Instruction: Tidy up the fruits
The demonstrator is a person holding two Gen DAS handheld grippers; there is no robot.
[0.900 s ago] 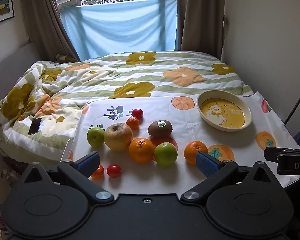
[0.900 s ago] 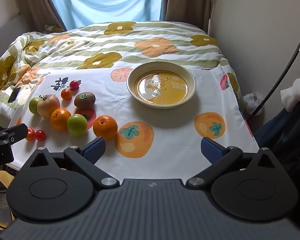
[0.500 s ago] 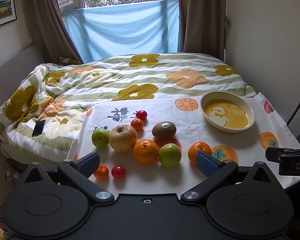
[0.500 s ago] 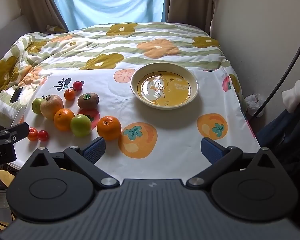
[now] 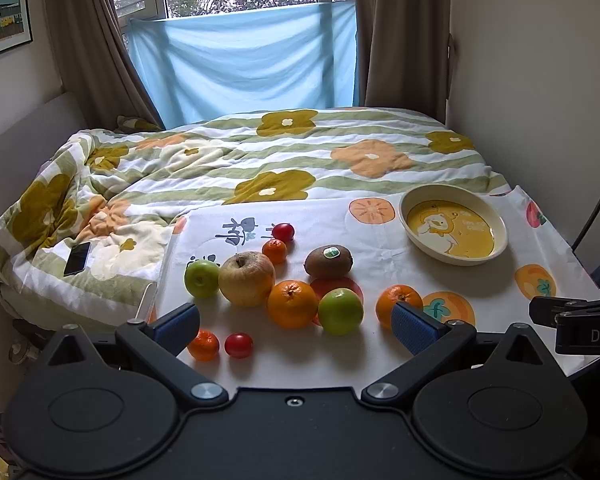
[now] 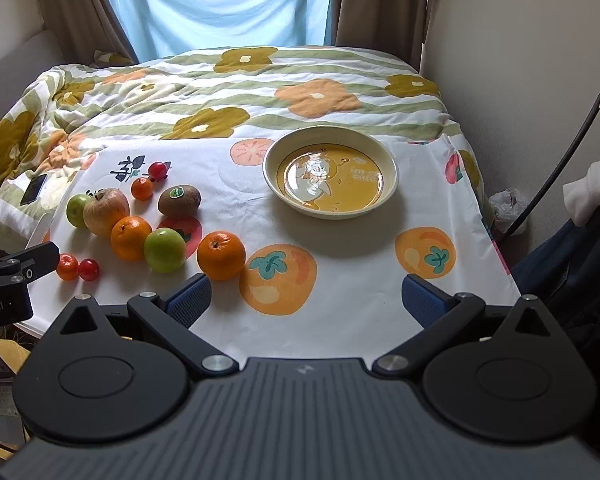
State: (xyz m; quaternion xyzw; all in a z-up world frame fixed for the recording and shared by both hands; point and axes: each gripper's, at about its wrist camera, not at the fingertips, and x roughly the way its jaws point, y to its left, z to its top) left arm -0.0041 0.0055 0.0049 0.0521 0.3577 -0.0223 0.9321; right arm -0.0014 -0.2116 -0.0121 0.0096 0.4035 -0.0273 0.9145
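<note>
Fruit lies in a cluster on the white printed tablecloth (image 5: 380, 360): a large pale apple (image 5: 247, 279), two green apples (image 5: 202, 278) (image 5: 340, 311), two oranges (image 5: 292, 303) (image 5: 398, 299), a kiwi (image 5: 328, 261), small tangerines (image 5: 204, 345) and cherry tomatoes (image 5: 239, 345). An empty yellow bowl (image 5: 453, 228) stands at the right; it also shows in the right wrist view (image 6: 330, 173). My left gripper (image 5: 296, 324) is open and empty, above the table's front edge before the fruit. My right gripper (image 6: 306, 302) is open and empty, right of the near orange (image 6: 221, 255).
A bed with a flowered quilt (image 5: 260, 160) lies behind the table, with a phone (image 5: 77, 258) on it at the left. A wall (image 5: 540, 80) runs along the right side. A person's clothing (image 6: 588, 240) and a dark cable (image 6: 556, 168) are at the right.
Both grippers have drawn back and tilted up slightly, so the fruit and bowl sit a little lower in view. Nothing on the table has moved.
</note>
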